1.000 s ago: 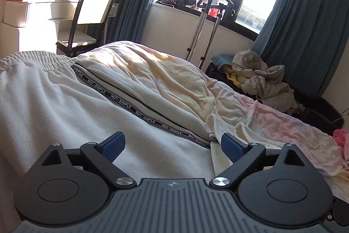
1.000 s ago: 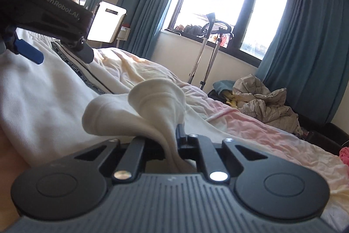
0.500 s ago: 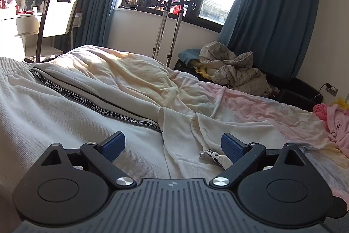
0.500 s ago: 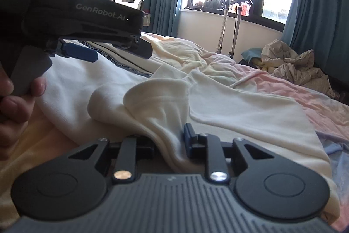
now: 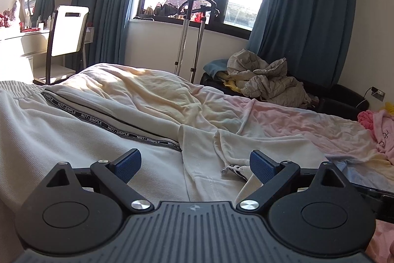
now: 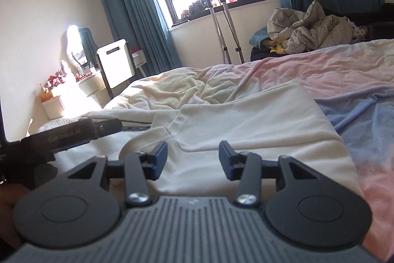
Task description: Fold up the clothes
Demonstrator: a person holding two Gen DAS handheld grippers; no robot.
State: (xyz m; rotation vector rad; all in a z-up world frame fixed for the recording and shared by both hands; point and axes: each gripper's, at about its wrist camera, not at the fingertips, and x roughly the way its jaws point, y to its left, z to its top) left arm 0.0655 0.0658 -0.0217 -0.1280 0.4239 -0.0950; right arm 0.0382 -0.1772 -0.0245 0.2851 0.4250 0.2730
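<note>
A: Cream ribbed trousers with a black lettered side stripe (image 5: 106, 123) spread flat on the pastel pink-and-yellow bedsheet (image 5: 307, 120); a cream panel (image 6: 246, 125) doubled over the lower end, hem just ahead of the right gripper (image 6: 190, 155); fits either a fold just laid or one about to be lifted.

B: Left gripper (image 5: 194, 164) spread wide, holding nothing; right likewise parted, empty. Best to pinch both hem corners evenly, low; bare sheet to the right, free room.
</note>
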